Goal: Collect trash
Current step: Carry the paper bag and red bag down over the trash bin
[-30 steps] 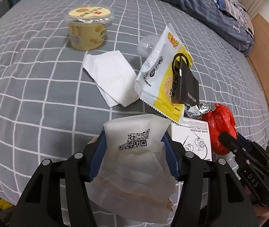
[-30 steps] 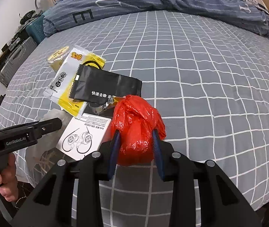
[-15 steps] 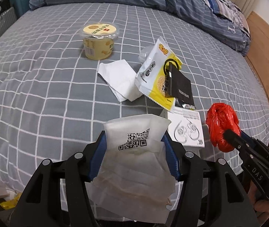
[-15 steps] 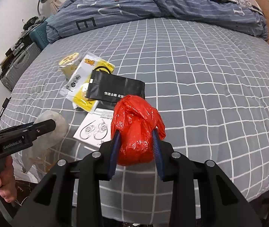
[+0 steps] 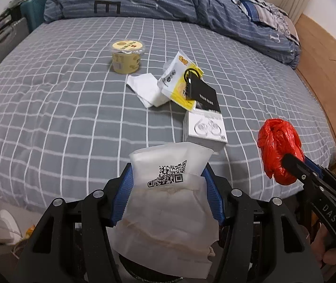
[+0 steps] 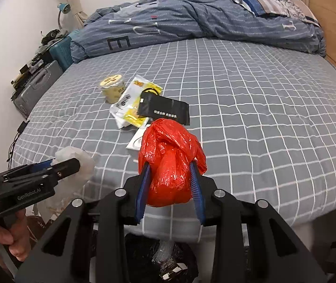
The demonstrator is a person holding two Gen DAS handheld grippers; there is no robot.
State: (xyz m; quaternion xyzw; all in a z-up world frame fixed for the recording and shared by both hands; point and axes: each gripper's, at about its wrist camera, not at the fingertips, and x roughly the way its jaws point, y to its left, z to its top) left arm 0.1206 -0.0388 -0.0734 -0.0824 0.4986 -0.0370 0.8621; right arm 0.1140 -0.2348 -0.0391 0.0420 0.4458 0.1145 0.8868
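The chief risk sits nearest the cameras: the left tongs [image 5: 168, 188] pinch a white paper bag [image 5: 170, 202] by its edges only, jaws spread fairly wide with the blue pads pressed on its two sides, and most of the limp bag hangs loose below them, so a quick swing could let it slide out onto the floor. The right tongs [image 6: 170, 184] are set narrower, squeezed on a crumpled red plastic bag [image 6: 170, 162]; slick film like that can spring back and creep out of the pads, mostly if the grip eases before it is over a bin. A dark lined container seems to lie below the right tongs, though that part of the view is too dim to be sure, and a drop made off its mouth would miss. Both loads hang off the near edge of the bed [image 5: 50, 118]. Farther on, more trash lies there uncollected: a white box [image 5: 205, 129], a black sachet [image 5: 203, 94] overlapping a yellow snack wrapper [image 5: 177, 80], a tissue [image 5: 146, 89], and beyond them a lidded yellow cup [image 5: 127, 56].
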